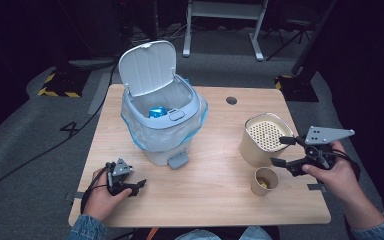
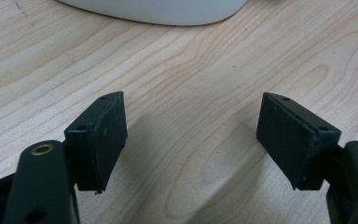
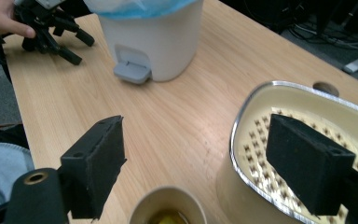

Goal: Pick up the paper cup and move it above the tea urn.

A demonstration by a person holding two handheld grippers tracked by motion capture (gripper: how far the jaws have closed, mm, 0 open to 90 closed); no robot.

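A white pedal bin (image 1: 162,125) stands at the table's back left with its lid (image 1: 147,67) up, a blue liner around its rim and something blue (image 1: 157,112) inside. Right of it stands a cream container (image 1: 265,139) with a perforated insert, and a small paper cup (image 1: 265,181) holding something yellow sits in front of it. My right gripper (image 1: 278,151) hovers open beside the container's right side. In the right gripper view its jaws (image 3: 196,158) frame the cup (image 3: 168,214) and the container's rim (image 3: 261,93), gripping nothing. My left gripper (image 1: 139,186) rests open at the front left, over bare wood (image 2: 191,135).
The wooden table (image 1: 215,200) has a cable hole (image 1: 231,100) near its back edge. The bin's grey pedal (image 1: 178,160) sticks out toward me. Dark floor with cables and yellow-black tape surrounds the table, and a white desk frame stands behind.
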